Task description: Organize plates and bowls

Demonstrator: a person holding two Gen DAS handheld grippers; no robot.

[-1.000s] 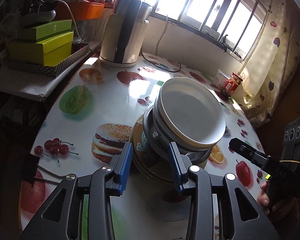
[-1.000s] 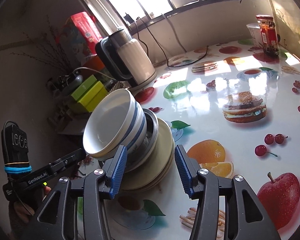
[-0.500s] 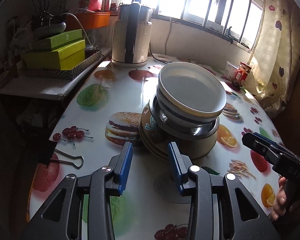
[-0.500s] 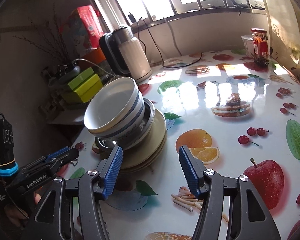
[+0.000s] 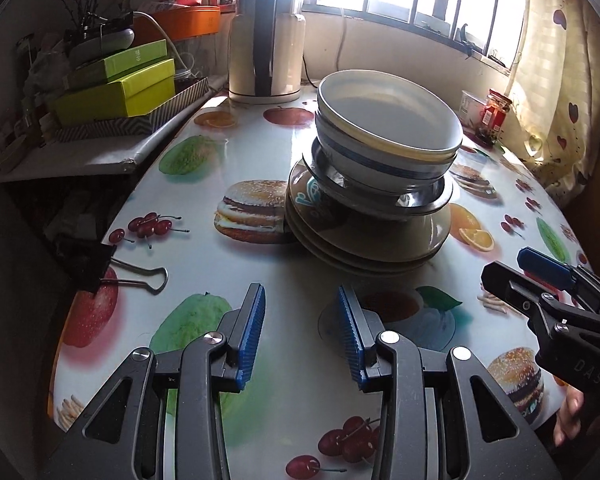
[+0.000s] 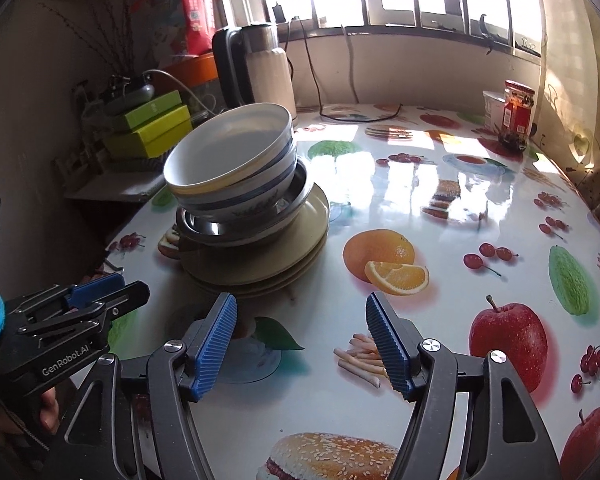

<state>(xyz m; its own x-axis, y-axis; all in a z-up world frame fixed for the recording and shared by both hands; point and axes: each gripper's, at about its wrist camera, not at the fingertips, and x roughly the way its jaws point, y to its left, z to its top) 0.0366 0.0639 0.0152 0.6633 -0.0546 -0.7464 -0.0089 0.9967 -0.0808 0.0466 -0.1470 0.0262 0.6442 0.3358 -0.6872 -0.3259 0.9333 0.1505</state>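
Stack (image 5: pixel 370 192): plates (image 5: pixel 364 246) at the bottom, a steel bowl (image 5: pixel 380 200) on them, blue-banded bowls (image 5: pixel 384 160) nested in that, a white bowl (image 5: pixel 388 124) on top, leaning. It stands on the table (image 5: pixel 204 256), which wears a fruit-and-burger print.

Left gripper (image 5: pixel 302 336): near side of the stack, apart from it, jaws spread, nothing between them. It also shows in the right wrist view (image 6: pixel 96 300), left of the stack.

Right gripper (image 6: pixel 300 344): near side of the stack, just short of the plates, jaws spread wide, holding nothing. In the left wrist view (image 5: pixel 540 280) it lies right of the stack.

Kettle (image 5: pixel 266 62): behind the stack, by the window.

Green boxes (image 5: pixel 116 84): left of the stack, on a side shelf.

Jar (image 6: pixel 518 114): far right of the stack.

Binder clip (image 5: pixel 100 264): left of the stack, at the table's edge.
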